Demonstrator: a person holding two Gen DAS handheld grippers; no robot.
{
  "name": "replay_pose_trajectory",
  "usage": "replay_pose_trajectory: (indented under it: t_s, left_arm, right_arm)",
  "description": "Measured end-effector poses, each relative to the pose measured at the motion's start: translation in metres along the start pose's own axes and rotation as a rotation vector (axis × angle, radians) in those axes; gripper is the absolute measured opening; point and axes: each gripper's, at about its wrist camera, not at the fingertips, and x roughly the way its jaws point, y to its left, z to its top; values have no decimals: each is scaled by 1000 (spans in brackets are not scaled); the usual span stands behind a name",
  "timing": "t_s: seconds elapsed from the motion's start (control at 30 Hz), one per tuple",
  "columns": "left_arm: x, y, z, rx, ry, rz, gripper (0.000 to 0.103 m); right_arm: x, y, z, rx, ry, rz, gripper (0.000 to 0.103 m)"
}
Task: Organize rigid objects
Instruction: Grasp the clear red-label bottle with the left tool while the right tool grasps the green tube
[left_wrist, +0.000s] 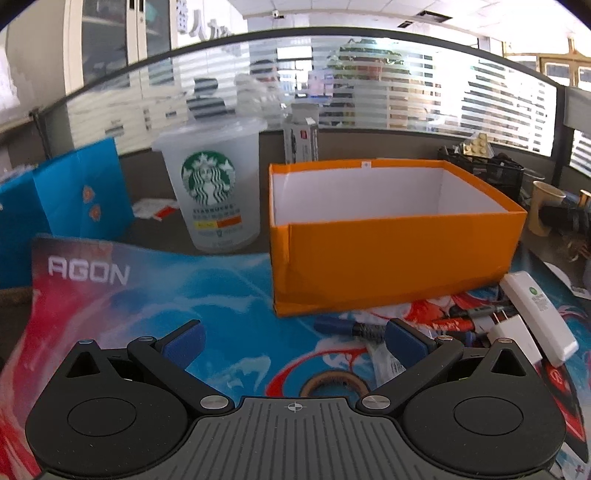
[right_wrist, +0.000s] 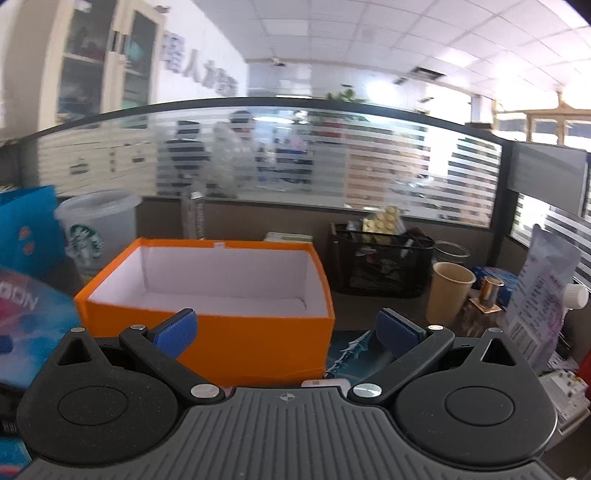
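Observation:
An empty orange box (left_wrist: 391, 258) with a white inside stands on the colourful AGON desk mat (left_wrist: 147, 314); it also shows in the right wrist view (right_wrist: 207, 332). My left gripper (left_wrist: 293, 343) is open and empty, low over the mat in front of the box. Just ahead of its right finger lie a blue pen (left_wrist: 343, 326), a red pen (left_wrist: 450, 325), a white charger plug (left_wrist: 515, 338) and a white rectangular device (left_wrist: 535, 314). A wooden ring (left_wrist: 334, 384) lies under the left gripper. My right gripper (right_wrist: 286, 332) is open and empty, above the box's near right corner.
A Starbucks cup (left_wrist: 212, 184) and a blue paper bag (left_wrist: 62, 206) stand left of the box. A black mesh organizer (right_wrist: 380, 262), a paper cup (right_wrist: 448, 291), a small bottle (right_wrist: 489, 295) and a plastic pouch (right_wrist: 539, 295) crowd the right. A glass partition (right_wrist: 295, 162) runs behind.

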Motion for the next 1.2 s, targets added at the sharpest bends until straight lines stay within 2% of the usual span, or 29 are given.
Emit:
replay_pose_trajectory:
  t_s: [0.07,0.2,0.33,0.43,0.5,0.57,0.63,0.7,0.77,0.8,0.83,0.87,0.93,1.03,1.1,1.13,1.17,1.2]
  left_arm:
    - [1,-3,-5,12,9,-22,103]
    - [7,-20,-14,104,4,-52,103]
    - [7,-35,-16,149,-40,-100,103]
    - [9,-47,-19,224,-58,-129,103]
    - [11,-54,-23,270,-42,-189,103]
    - [14,-58,-26,278,-21,-247,103]
    - [16,-61,-27,275,-15,-287,102]
    - [18,-63,-28,279,-13,-309,101]
    - [25,-64,-29,280,6,-335,86]
    - [27,-66,-30,288,-1,-328,83]
    - [30,-67,-32,305,-7,-323,71]
    - [34,-68,-33,318,-1,-333,65]
    - [38,-65,-35,305,21,-383,62]
    - [39,-65,-37,314,19,-396,61]
    - [41,-64,-35,307,26,-401,61]
    - [42,-63,-34,307,31,-403,60]
    - [43,-63,-33,307,38,-404,60]
    - [44,-62,-31,308,47,-404,60]
  right_arm:
    - [2,-1,-19,-35,33,42,103]
    - [2,-9,-64,-73,112,111,103]
    - [1,-13,-84,-46,144,181,103]
    - [4,-8,-90,-61,174,216,100]
    - [4,0,-96,-84,187,241,96]
    - [10,5,-100,-102,216,257,78]
    - [13,2,-104,-82,256,260,65]
    - [18,-1,-106,-61,261,274,62]
    - [18,-2,-106,-63,262,286,61]
    - [18,-3,-105,-70,262,289,61]
    - [18,-1,-105,-81,258,287,62]
    - [20,-1,-105,-82,258,286,64]
    - [21,0,-104,-77,258,283,69]
    - [24,1,-104,-76,250,278,71]
    - [23,3,-105,-83,239,280,66]
    - [22,3,-104,-76,232,300,46]
    - [21,4,-103,-72,228,306,33]
    - [21,5,-103,-73,229,296,32]
